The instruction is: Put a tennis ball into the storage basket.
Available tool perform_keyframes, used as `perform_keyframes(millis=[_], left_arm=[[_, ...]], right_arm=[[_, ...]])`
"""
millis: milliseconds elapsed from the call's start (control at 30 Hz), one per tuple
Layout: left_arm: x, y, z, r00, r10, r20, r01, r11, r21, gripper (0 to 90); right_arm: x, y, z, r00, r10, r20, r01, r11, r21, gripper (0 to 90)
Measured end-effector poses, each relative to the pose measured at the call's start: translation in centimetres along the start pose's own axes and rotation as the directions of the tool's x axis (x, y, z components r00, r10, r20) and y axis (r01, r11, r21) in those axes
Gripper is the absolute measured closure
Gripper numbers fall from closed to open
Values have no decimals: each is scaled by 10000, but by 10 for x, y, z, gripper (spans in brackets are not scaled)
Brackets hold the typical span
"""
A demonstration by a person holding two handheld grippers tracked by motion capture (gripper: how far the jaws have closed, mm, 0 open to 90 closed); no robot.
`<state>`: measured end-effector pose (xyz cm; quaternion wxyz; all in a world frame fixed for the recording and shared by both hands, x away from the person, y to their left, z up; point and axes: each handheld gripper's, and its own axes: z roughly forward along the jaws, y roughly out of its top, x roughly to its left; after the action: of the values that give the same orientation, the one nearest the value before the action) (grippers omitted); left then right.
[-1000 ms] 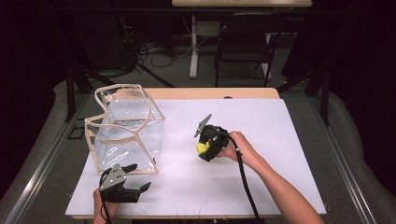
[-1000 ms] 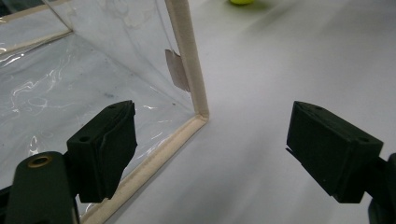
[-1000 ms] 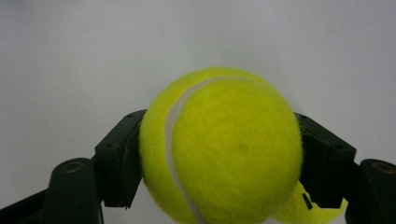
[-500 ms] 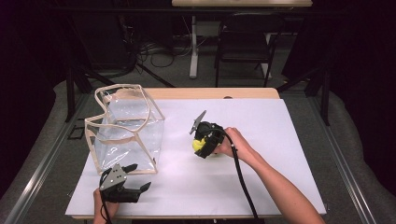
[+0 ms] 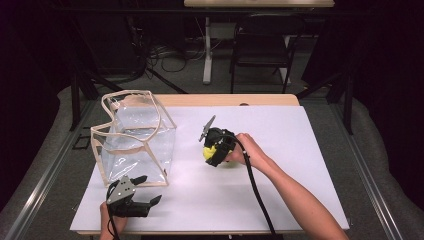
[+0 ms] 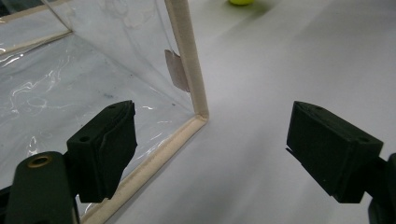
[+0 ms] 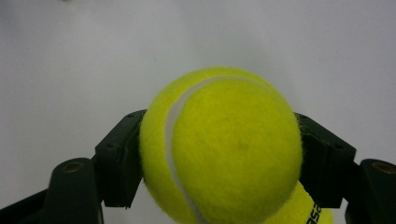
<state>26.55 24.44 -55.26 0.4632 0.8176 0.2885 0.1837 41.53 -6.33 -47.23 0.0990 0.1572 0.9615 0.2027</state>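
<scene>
Right gripper [image 5: 209,148] at frame centre, jaws clenched on a tennis ball [image 7: 222,144], which we judge bound for the clear plastic bag [image 5: 134,137] at left. Left gripper [image 5: 145,192] lower left, jaws released beside the bag's corner, likely to steady it.

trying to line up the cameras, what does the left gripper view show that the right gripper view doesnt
Left gripper view: the clear bag with its cream piping, a small tag on its corner edge, and the left gripper with jaws wide apart and nothing between them.

Right gripper view: the right gripper clamped on a tennis ball, white seam close up, with black lettering on a yellow surface just below it.

Both: the white table top, and a tennis ball, far off in the left gripper view.
</scene>
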Motion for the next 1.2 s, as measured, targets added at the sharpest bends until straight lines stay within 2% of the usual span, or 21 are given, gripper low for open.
perform_keyframes(millis=[633,1200], left_arm=[[0,0,0,10000,43,28,-43,10000,53,159],[-1,0,0,9999,98,24,-99,9999,45,159]], right_arm=[[-10,18,5,9998,-193,-27,193,9997,167,263],[-16,32,3,9990,-441,60,439,9985,319,263]])
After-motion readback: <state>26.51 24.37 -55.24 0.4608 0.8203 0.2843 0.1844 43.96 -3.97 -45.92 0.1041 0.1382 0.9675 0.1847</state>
